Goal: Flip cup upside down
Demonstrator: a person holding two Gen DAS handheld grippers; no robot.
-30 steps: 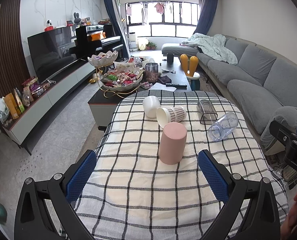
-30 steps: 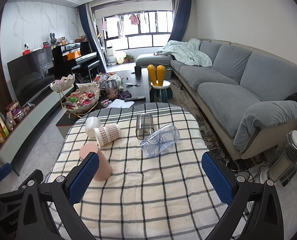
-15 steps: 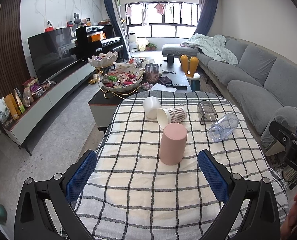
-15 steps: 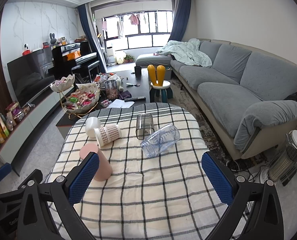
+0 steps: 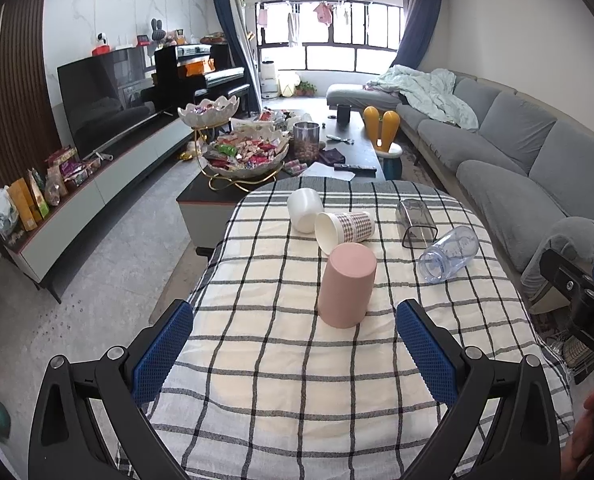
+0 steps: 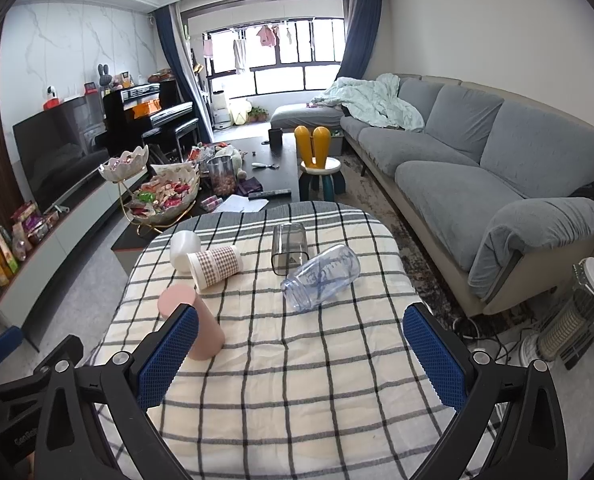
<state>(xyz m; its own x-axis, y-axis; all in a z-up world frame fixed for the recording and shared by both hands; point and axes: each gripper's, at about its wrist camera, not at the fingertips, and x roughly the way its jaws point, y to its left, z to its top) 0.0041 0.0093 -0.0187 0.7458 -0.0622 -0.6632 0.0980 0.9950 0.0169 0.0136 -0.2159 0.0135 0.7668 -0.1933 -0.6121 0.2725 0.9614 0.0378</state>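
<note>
The pink cup point(image 5: 347, 285) stands mouth-down on the checked cloth point(image 5: 281, 380), at the centre of the left wrist frame; in the right wrist frame it sits at lower left point(image 6: 185, 312), partly behind a blue pad. The left gripper point(image 5: 295, 352) hangs near the cup, its jaws wide open and holding nothing. The right gripper point(image 6: 301, 354) is likewise spread wide and empty, over bare cloth. Just above the pink cup in the left frame a patterned paper cup point(image 5: 343, 229) lies on its side, touching a white cup point(image 5: 304, 209). To the right lie a clear bottle point(image 5: 449, 254) and a smoky clear container point(image 5: 415, 218). A grey sofa point(image 5: 509, 148) fills the right side.
</note>
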